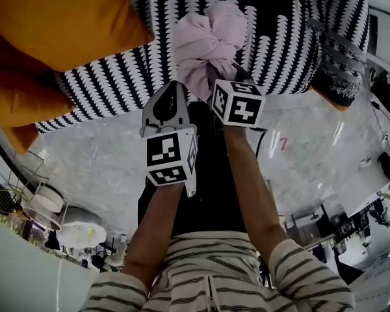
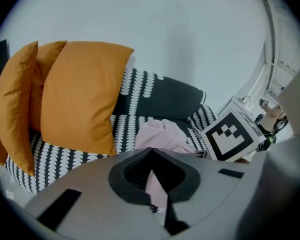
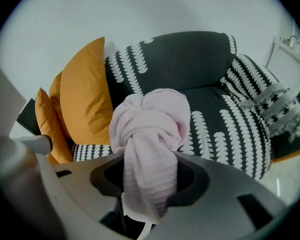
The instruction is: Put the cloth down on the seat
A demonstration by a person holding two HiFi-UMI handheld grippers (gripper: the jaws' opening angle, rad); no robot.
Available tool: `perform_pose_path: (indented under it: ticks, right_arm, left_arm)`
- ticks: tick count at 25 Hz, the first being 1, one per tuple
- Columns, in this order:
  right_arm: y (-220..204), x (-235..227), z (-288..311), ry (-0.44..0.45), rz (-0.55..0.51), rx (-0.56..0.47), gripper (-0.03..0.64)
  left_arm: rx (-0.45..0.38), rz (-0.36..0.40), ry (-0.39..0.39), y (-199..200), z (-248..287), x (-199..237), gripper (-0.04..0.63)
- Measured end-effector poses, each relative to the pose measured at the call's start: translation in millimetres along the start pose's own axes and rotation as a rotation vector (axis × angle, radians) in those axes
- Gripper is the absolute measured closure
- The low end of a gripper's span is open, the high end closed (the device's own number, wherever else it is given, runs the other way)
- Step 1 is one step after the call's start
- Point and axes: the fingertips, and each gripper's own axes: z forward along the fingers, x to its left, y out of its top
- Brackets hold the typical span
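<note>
A bunched, knotted pink cloth (image 1: 208, 41) (image 3: 150, 124) hangs over the black-and-white patterned seat (image 1: 279, 51) (image 3: 210, 114), not touching it. My right gripper (image 1: 212, 78) (image 3: 150, 179) is shut on the cloth's lower part, and a tail with a white tag trails back through the jaws. My left gripper (image 1: 174, 88) (image 2: 152, 171) sits just left of it at the cloth's lower edge. Its jaws are almost together with a thin pink strip in the slit. In the left gripper view the cloth (image 2: 162, 134) bulges above the jaws, beside the right gripper's marker cube (image 2: 230, 136).
Large orange cushions (image 1: 58, 18) (image 2: 80, 94) (image 3: 85, 99) lean on the seat's left end. A fringed patterned cushion (image 1: 341, 64) lies at its right end. Grey marbled floor (image 1: 97, 161) runs below the seat front, with wire baskets and clutter (image 1: 13, 203) at lower left.
</note>
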Motion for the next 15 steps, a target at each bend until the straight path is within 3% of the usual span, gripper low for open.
perform_pose_path:
  ticks: [7, 15]
  right_arm:
    - [-1.2, -31.1, 20.4, -0.005, 0.009, 0.028, 0.411]
    - [-10.3, -24.8, 37.4, -0.019, 0.007, 0.043, 0.411]
  left_arm:
    - [0.021, -0.002, -0.003, -7.2, 25.8, -19.6, 0.592]
    - [0.02, -0.009, -0.001, -11.9, 27.0, -8.8, 0.591]
